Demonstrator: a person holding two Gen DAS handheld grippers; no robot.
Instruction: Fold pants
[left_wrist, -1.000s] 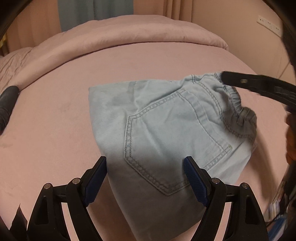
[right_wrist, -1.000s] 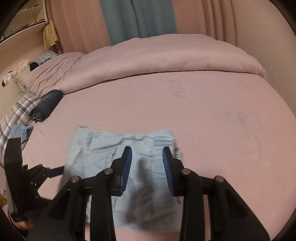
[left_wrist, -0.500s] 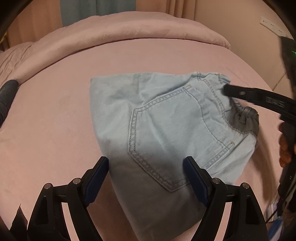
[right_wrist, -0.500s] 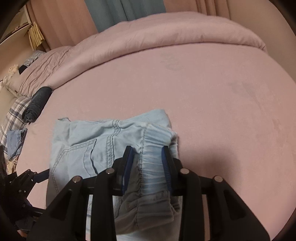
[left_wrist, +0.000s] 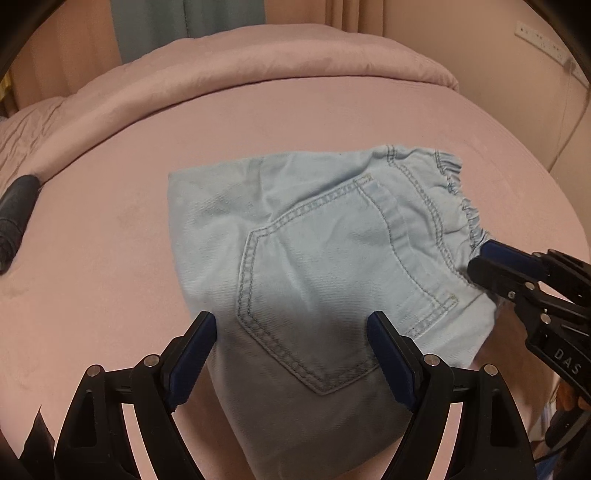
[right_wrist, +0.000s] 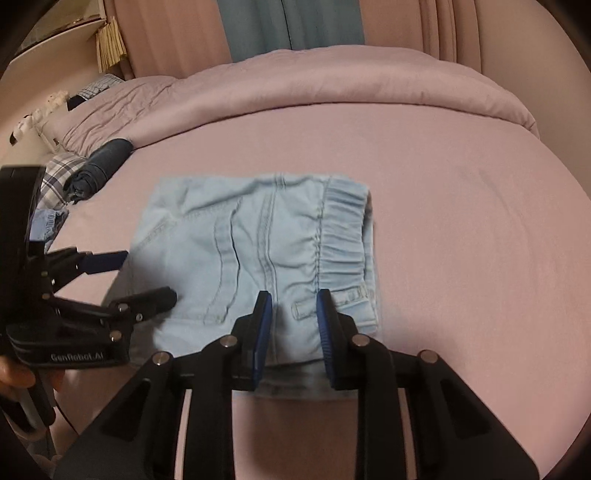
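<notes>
The folded light-blue denim pants (left_wrist: 332, 258) lie flat on the pink bed, back pocket up, elastic waistband to the right. My left gripper (left_wrist: 291, 321) hovers open over their near left part, with nothing pressed between its pads. From the right wrist view the pants (right_wrist: 258, 240) spread out ahead, and the left gripper (right_wrist: 147, 277) shows at their left edge. My right gripper (right_wrist: 293, 295) stands over the near edge by the waistband. Its jaws are closing with a narrow gap left, and the pads do not press on the cloth. The right gripper (left_wrist: 480, 258) reaches in at the waistband corner.
A rolled dark garment (right_wrist: 103, 166) lies at the bed's left, with plaid cloth (right_wrist: 59, 173) and another blue garment (right_wrist: 48, 221) beside it. A bunched pink duvet (left_wrist: 258, 66) runs along the far side. A hand (right_wrist: 14, 376) holds the left gripper's handle.
The right gripper came down toward the bed and its jaws narrowed. The raised, bunched waistband now lies flat on the folded pants. The left gripper kept still.
</notes>
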